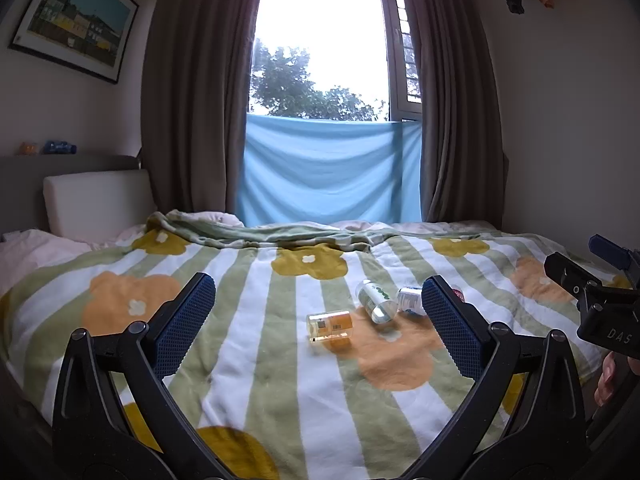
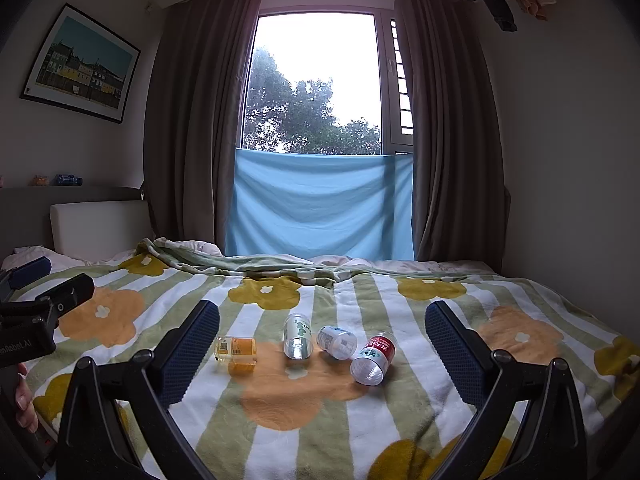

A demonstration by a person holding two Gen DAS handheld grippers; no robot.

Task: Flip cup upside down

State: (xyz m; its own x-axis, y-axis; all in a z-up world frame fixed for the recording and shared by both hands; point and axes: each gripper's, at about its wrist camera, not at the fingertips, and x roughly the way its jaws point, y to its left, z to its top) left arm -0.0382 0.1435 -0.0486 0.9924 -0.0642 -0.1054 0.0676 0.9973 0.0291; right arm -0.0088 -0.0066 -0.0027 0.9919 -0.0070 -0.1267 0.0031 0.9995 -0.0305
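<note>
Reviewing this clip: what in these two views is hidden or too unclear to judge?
- Left wrist view: the red-labelled cup is almost wholly hidden behind the left hand-held gripper's own finger.
- Both views: label print on the cups is too small to read.
- Right wrist view: the small items on the headboard shelf are too small to identify.

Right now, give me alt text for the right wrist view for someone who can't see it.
Four small clear plastic cups lie on their sides in a row on a green-and-white striped flowered blanket: orange-labelled, green-dotted, white-labelled, red-labelled. The right tongs hang open and empty before them. Behind, grey curtains frame a bright window.
</note>
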